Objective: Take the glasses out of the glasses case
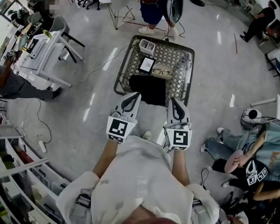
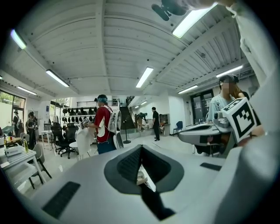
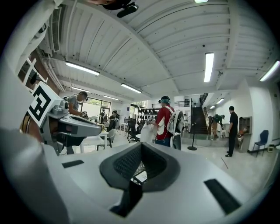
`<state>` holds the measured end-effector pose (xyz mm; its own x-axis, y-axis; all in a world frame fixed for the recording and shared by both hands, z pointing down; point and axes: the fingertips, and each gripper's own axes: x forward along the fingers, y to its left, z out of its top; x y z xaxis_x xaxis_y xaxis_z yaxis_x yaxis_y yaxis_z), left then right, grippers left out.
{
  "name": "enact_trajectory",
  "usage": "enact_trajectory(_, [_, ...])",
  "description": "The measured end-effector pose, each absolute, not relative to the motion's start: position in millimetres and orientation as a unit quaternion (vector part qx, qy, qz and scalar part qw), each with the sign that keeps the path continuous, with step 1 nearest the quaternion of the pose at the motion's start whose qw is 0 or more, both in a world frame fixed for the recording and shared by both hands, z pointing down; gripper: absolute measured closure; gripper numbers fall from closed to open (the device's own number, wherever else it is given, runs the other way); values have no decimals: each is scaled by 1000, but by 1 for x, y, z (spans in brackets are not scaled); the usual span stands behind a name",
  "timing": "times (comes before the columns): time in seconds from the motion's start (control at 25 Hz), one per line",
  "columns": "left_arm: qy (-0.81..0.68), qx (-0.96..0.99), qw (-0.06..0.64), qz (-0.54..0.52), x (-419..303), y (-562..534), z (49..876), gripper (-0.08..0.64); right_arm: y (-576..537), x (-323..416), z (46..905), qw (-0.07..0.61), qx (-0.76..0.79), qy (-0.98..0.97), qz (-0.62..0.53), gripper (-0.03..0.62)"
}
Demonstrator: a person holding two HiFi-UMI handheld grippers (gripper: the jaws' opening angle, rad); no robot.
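Note:
The black glasses case lies on the near part of a wire-mesh table. Just beyond it a pair of glasses rests on the mesh, outside the case. My left gripper hovers at the case's near left corner with its jaws together and nothing between them. At the case's near right corner my right gripper is also shut and empty. Both point nearly level, so the gripper views look across the room. Only a sliver of mesh shows under the right jaws.
A white box and a marker card sit at the table's far end. A person stands beyond the table. Someone sits on the floor at the right near a white helmet. A desk and chair stand at the left.

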<state>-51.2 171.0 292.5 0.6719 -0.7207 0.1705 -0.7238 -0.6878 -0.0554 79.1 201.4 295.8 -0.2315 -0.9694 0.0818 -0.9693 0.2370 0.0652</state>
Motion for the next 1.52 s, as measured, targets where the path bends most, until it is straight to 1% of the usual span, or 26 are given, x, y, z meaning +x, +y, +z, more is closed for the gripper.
enact_trajectory(0.4, [-391, 918, 7, 69, -40, 111, 298, 548, 146, 92, 301, 59, 634, -771, -7, 584])
enact_trajectory(0.72, [-368, 927, 21, 70, -35, 42, 312, 548, 83, 96, 309, 62, 650, -757, -4, 585])
enact_trajectory(1.28, [-290, 951, 42, 96, -16, -58, 345, 548, -3, 107, 336, 98, 694, -713, 24, 584])
enact_trajectory(1.52, [-254, 959, 61, 108, -10, -85, 370, 548, -27, 106, 357, 129, 704, -697, 36, 584])
